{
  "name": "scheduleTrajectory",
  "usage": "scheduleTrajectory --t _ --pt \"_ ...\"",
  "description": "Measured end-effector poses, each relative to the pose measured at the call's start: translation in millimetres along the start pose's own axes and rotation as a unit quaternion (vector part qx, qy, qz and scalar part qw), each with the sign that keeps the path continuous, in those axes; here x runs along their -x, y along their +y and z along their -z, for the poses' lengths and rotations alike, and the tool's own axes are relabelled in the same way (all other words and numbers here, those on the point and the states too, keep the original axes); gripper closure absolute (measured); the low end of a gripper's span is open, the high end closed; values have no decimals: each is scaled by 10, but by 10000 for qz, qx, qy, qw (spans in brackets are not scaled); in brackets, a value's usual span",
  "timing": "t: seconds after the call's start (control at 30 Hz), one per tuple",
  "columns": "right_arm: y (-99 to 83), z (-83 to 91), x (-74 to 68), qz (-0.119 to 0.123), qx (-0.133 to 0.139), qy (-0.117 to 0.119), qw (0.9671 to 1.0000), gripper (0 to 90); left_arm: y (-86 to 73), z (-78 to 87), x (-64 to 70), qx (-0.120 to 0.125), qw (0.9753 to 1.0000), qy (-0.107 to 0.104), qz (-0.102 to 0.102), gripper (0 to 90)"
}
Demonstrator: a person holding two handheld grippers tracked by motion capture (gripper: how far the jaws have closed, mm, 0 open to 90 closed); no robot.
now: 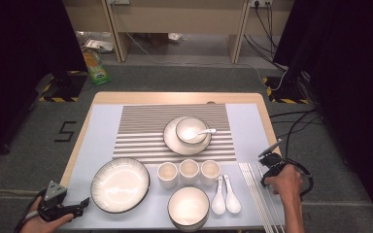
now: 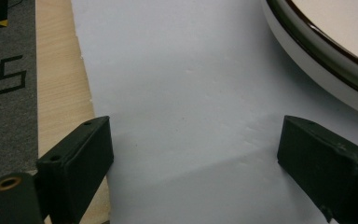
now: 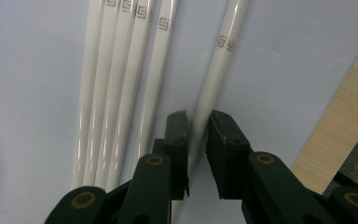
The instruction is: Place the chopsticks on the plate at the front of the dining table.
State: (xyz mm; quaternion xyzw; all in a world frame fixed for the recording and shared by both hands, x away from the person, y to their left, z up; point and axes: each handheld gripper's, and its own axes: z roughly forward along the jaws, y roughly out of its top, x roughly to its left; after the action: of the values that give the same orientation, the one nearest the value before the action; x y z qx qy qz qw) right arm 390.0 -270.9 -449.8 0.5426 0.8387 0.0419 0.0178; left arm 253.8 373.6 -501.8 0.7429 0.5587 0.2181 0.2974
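Note:
Several white chopsticks [image 1: 258, 196] lie side by side on the pale mat at the front right. My right gripper [image 1: 270, 160] [image 3: 198, 119] is down at their far end, its jaws shut on the rightmost chopsticks [image 3: 219, 60], which look like two stacked, set apart from the other four [image 3: 121, 70]. My left gripper [image 1: 83, 202] [image 2: 193, 140] rests open at the front left corner over bare mat, with nothing between its jaws. The large dark-rimmed plate [image 1: 120, 184] [image 2: 317, 60] lies just to its right.
A bowl with a spoon [image 1: 192, 130] sits on a small plate on the striped mat [image 1: 141, 141]. Three cups [image 1: 189, 172], another bowl [image 1: 188, 207] and two spoons [image 1: 225, 195] fill the front middle. The wooden table edge [image 3: 340, 126] runs close to the right gripper.

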Motion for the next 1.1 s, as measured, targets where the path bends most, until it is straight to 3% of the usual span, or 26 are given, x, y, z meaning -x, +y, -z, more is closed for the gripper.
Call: scheduleTrajectory --t 0.4,0.67,0.87,1.1 --pt "34 2 22 40 -113 60 9999 784 -1 0 -4 4 10000 -13 -15 94" --pt "-23 4 147 -81 83 393 9992 843 2 -1 -5 -10 10000 -14 -18 94" --pt "8 9 130 8 -13 334 9994 845 0 -1 -5 0 10000 -16 -14 94" --pt "0 41 178 -13 100 299 9995 846 1 -1 -7 -4 10000 -20 -21 93"
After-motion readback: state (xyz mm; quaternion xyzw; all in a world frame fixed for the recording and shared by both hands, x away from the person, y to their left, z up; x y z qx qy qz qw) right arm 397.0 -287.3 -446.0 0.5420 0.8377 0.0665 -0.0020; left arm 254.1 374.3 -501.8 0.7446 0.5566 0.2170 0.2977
